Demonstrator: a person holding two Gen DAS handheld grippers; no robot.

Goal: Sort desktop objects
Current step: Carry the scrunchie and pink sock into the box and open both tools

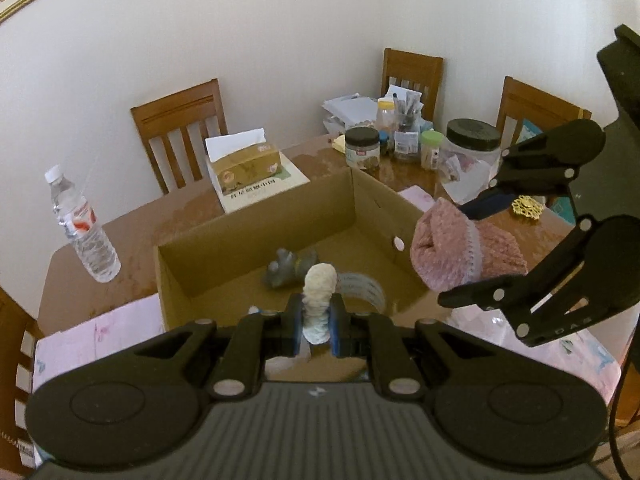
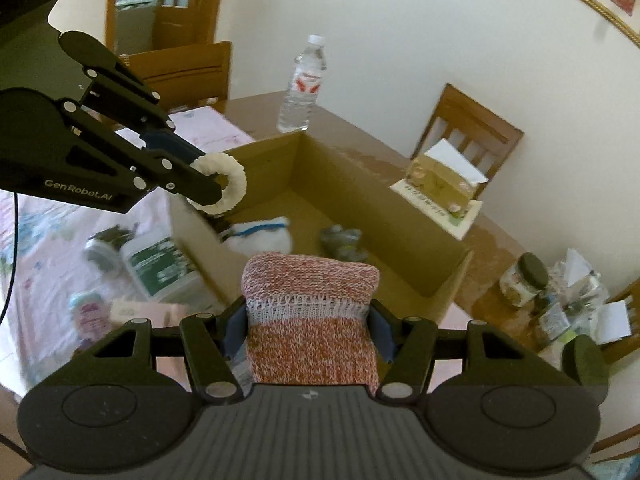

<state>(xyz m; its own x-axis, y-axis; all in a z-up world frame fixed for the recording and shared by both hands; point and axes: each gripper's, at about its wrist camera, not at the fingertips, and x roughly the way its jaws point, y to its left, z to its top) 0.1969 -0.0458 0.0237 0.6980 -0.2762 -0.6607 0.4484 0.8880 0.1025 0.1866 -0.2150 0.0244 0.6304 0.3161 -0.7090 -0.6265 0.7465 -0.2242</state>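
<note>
holding two soft items over the cardboard box right now. left gripper has its jaws pinched narrow on a cream fuzzy scrunchie; in the right wrist view the scrunchie shows as a ring hanging off the left gripper tips, above the box's near left corner. right gripper jaws are clamped on a pink knitted piece with a white lace band across it, blue pads pressing both sides. from the left wrist view the same knit sits bunched between the right gripper fingers, off the bench, at the box's right wall.

box is open-topped, sitting on the brown bench. inside on the floor: a grey lumpy soft item and a white fabric item with a blue line, near the left wall in the right wrist view.

around the box: clear water bottle upright at the far left corner of the bench, tissue box resting on a book behind the box, cluster of jars and papers at the far right. left of the box in the right wrist view, on a pink cloth, a green-labelled white container lying down plus a few smaller items, too blurred to tell what. wooden chairs around the bench.
</note>
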